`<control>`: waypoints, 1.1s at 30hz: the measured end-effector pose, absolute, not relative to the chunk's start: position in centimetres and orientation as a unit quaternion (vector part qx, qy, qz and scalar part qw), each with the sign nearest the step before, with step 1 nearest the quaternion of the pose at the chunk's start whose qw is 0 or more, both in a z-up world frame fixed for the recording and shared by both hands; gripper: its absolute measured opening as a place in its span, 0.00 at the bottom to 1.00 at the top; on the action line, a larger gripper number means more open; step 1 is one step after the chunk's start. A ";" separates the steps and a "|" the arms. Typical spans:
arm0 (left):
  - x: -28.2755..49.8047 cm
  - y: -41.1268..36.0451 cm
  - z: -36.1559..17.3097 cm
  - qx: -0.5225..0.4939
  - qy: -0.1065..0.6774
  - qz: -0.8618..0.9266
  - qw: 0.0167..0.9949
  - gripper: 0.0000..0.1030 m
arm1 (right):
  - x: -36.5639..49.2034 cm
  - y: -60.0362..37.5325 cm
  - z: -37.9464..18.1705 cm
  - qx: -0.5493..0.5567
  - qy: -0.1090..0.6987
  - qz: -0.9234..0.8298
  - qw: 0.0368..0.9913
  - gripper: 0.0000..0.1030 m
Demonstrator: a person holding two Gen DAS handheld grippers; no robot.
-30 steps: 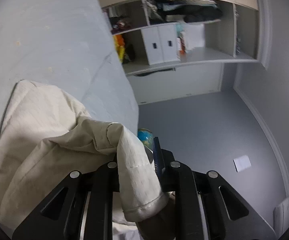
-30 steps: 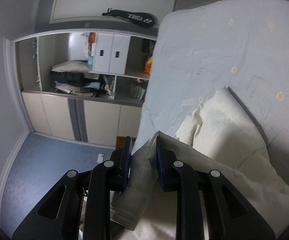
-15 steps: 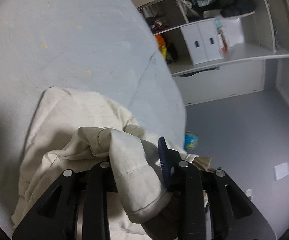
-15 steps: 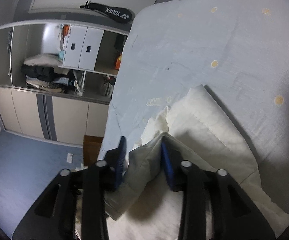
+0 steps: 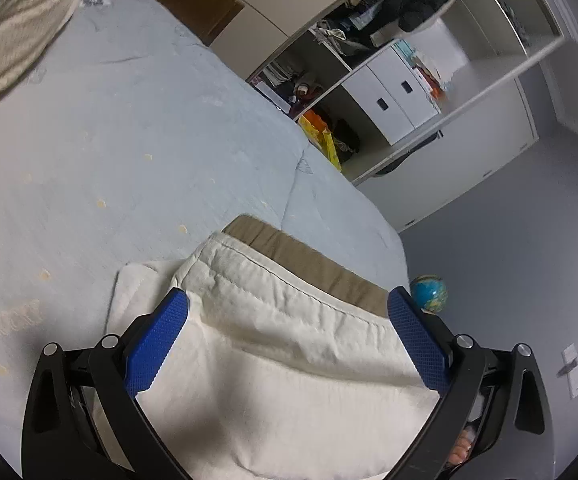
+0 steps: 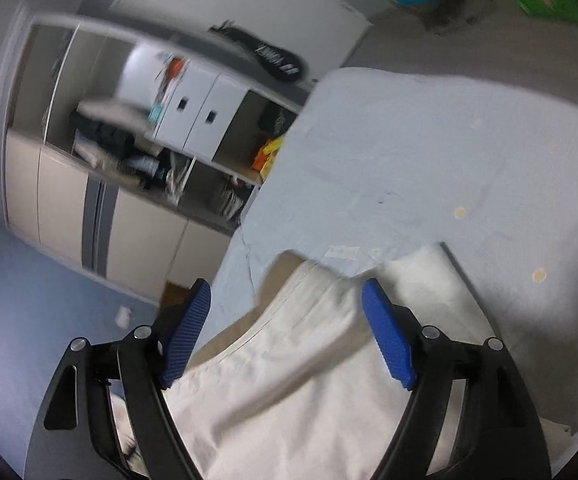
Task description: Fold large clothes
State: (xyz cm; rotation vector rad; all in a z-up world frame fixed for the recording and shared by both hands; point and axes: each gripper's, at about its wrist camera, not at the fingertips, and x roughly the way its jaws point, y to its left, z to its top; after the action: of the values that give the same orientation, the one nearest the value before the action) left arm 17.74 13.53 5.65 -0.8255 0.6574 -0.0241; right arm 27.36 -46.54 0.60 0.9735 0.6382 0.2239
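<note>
On a pale blue bed sheet (image 5: pixel 137 128), the left gripper (image 5: pixel 289 308) stands with jaws spread wide, just opened, above a cream garment (image 5: pixel 289 344) lying folded at the mattress edge; the right gripper (image 6: pixel 287 300), jaws likewise just parted, grips nothing.

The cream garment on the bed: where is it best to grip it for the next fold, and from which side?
Probably the far top edge of the cream garment, at the stitched hem where the tan lining shows. Both hand-held grippers, left and right, have just been opening and hold nothing. Come from the near side, one at each end of that straight hem.
</note>
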 end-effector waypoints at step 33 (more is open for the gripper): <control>17.4 -4.0 2.7 -0.044 0.442 -0.057 0.894 0.86 | 20.9 -25.6 1.6 -0.085 0.435 0.160 0.882 0.72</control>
State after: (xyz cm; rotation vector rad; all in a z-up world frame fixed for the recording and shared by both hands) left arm 17.44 -4.01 2.71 -0.0923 0.9162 -0.1189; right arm 20.91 -25.64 1.63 -0.1777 0.9051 0.3334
